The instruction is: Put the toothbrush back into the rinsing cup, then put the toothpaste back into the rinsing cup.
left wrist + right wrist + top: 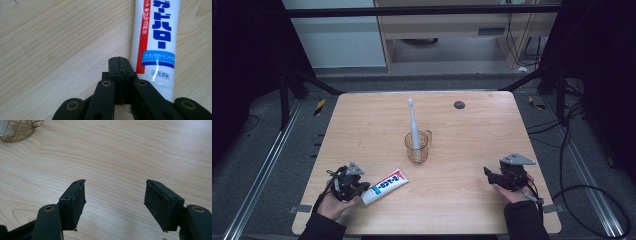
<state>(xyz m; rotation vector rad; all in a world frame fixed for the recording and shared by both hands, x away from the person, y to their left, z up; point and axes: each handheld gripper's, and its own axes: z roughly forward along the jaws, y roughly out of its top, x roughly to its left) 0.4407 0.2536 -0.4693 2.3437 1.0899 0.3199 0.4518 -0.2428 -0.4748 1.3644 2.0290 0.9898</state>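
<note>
Left gripper view shows the left gripper (119,65) with its jaws pressed together on nothing, tips just beside the toothpaste tube (155,45), which lies flat at one o'clock from them. To grasp it well, I'd say the jaws must spread first, then straddle the tube across its width. The right gripper (115,195) waits spread and empty over bare wood. The cup (417,146) with its toothbrush (413,122) stands well apart at table centre; the table (472,200) edge lies near at six o'clock.
</note>
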